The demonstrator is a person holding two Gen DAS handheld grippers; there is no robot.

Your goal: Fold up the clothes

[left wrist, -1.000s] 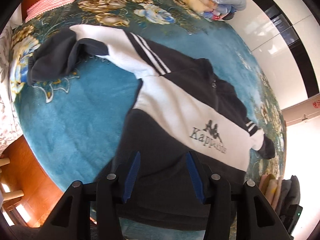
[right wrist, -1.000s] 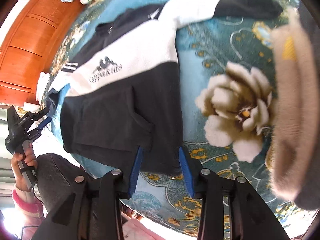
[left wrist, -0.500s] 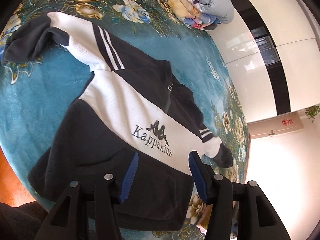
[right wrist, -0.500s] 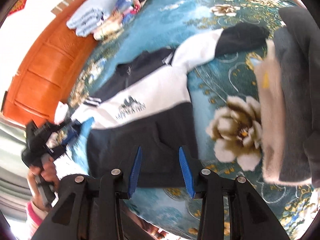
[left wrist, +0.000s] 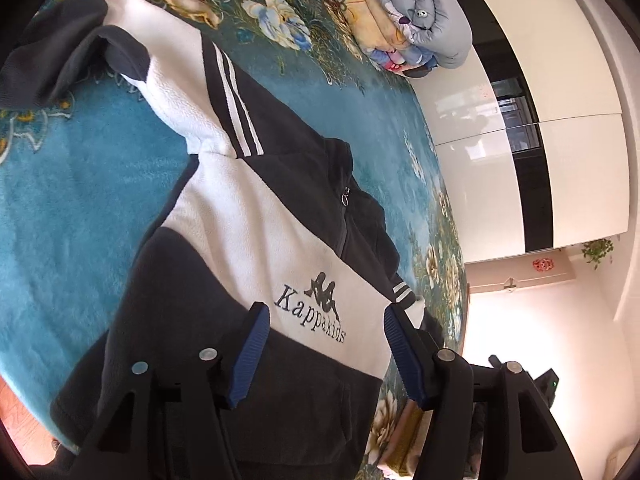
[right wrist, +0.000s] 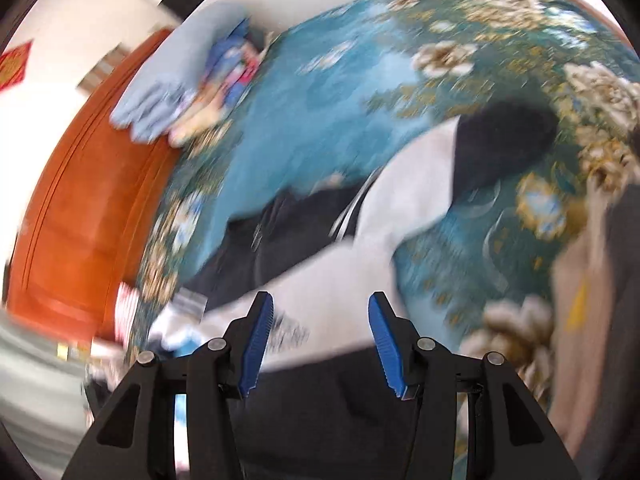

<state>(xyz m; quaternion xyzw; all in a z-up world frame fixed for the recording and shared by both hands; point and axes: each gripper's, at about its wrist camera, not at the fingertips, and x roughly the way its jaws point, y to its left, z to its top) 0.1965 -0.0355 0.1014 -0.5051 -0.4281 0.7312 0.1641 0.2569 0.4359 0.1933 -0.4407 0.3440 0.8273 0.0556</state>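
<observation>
A black and white sweatshirt [left wrist: 256,236] with a printed logo lies flat, front up, on a teal flowered blanket [left wrist: 72,200], one sleeve stretched toward the upper left. My left gripper [left wrist: 324,344] hovers above its lower chest, jaws opening, nothing between the blue pads. In the blurred right wrist view the same sweatshirt [right wrist: 336,292] lies below my right gripper [right wrist: 320,332], whose jaws are also opening and hold nothing. Its other sleeve [right wrist: 472,160] reaches toward the upper right.
Folded quilts [left wrist: 404,16] are stacked at the far end of the bed by white wardrobe doors [left wrist: 560,128]. A wooden headboard [right wrist: 80,208] stands at the left of the right wrist view. Folded beige and grey clothes [right wrist: 600,288] lie at that view's right edge.
Both grippers have let go of the sweatshirt's hem and widened. The right one has risen and swung up over the chest; the left has tilted and shifted toward the logo.
</observation>
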